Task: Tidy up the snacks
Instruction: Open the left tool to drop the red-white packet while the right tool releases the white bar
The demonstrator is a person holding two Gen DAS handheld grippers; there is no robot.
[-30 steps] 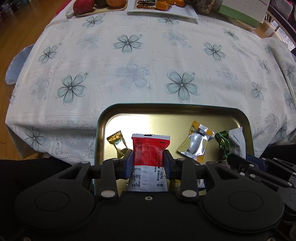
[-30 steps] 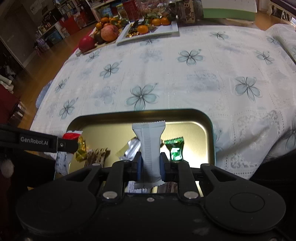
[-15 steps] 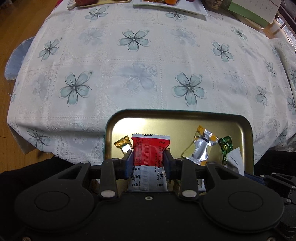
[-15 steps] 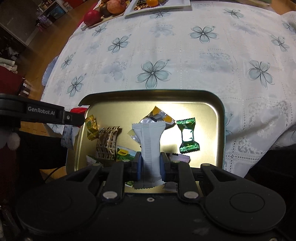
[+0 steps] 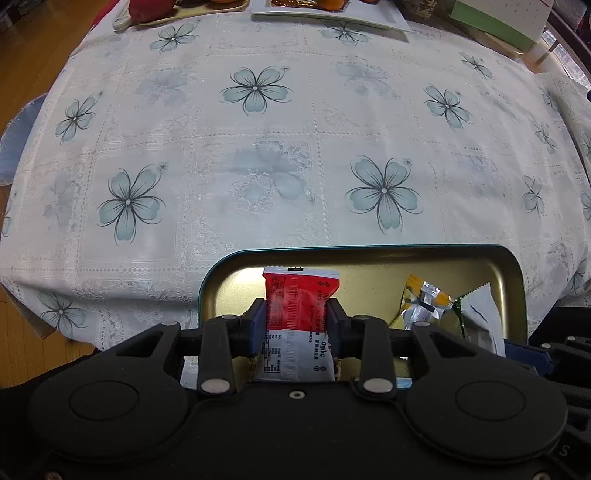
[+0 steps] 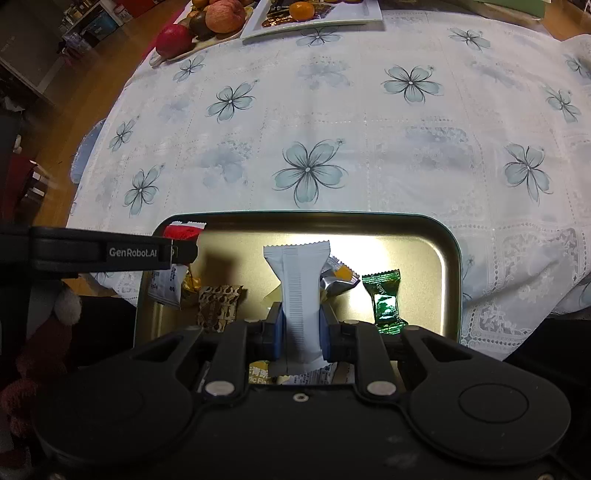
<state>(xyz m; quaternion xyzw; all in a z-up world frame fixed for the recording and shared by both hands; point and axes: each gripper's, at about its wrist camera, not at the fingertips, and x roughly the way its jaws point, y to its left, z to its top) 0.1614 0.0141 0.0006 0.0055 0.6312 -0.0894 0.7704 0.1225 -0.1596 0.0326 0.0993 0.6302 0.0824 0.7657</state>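
My left gripper (image 5: 296, 323) is shut on a red and white snack packet (image 5: 299, 306) and holds it above the left part of the gold tray (image 5: 354, 251). My right gripper (image 6: 300, 328) is shut on a pale grey-white snack bar (image 6: 299, 291) above the tray's (image 6: 454, 280) middle. In the tray lie a silver and orange candy (image 6: 338, 277), a green candy (image 6: 384, 302), a brown patterned packet (image 6: 218, 302) and other wrappers partly hidden under the grippers. The left gripper's arm (image 6: 110, 253) shows in the right wrist view, with the red packet (image 6: 183, 232) behind it.
The tray sits at the near edge of a table with a white floral cloth (image 5: 258, 166). At the far edge are a fruit plate (image 6: 218, 22), a white snack tray (image 6: 314, 14) and a green and white box (image 5: 498, 18). Wooden floor (image 5: 22, 55) lies at the left.
Both grippers have lifted a little with their packets still held. More of the far table edge shows in both views.
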